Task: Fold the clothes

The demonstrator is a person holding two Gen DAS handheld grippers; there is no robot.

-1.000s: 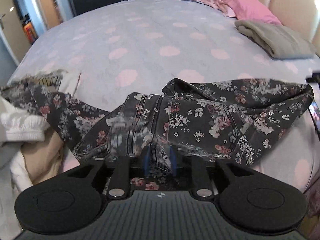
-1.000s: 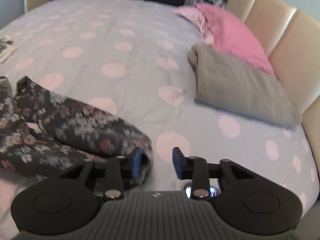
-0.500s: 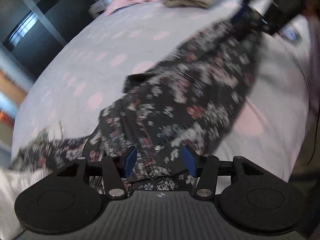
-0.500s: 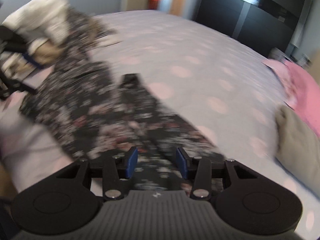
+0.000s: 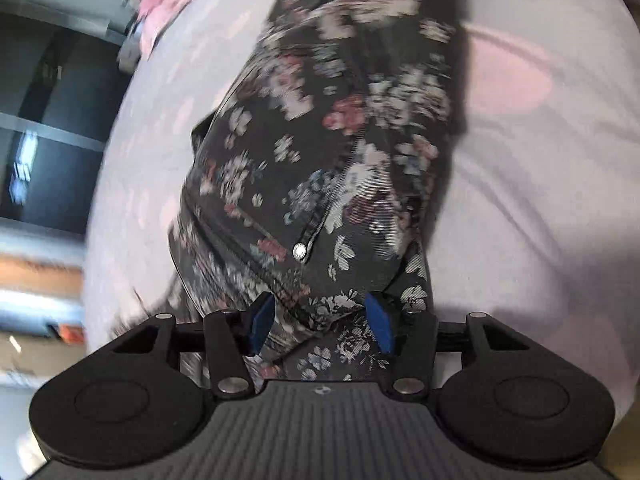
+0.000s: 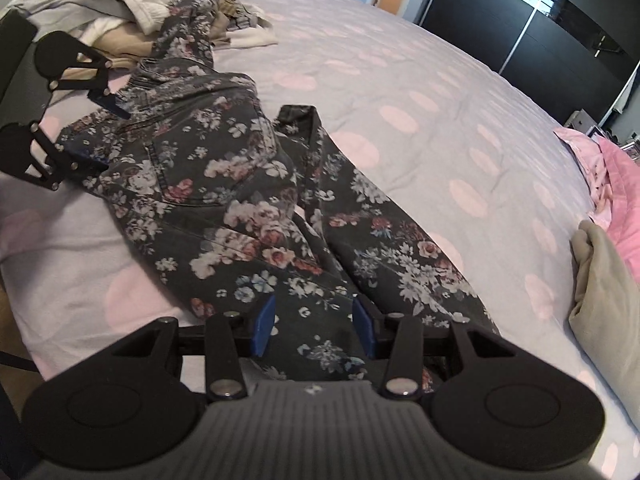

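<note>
Dark floral trousers (image 6: 248, 196) lie spread along the near edge of the bed, waist end to the left and legs toward me in the right wrist view. My left gripper (image 5: 320, 322) is open with the waist fabric (image 5: 320, 184) between its blue pads, near a metal rivet. It also shows in the right wrist view (image 6: 102, 132), open at the waistband. My right gripper (image 6: 314, 330) is open over the leg ends, its pads on either side of the cloth.
A heap of white, beige and patterned clothes (image 6: 132, 8) lies at the far left of the bed. A folded grey-green garment (image 6: 600, 292) and pink pillows (image 6: 616, 184) lie at the right. The lilac dotted bedspread (image 6: 420, 92) stretches beyond.
The trousers went from a bunched heap to lying stretched out flat. Both grippers swung round to face along them. The left gripper, shut a second ago, has opened.
</note>
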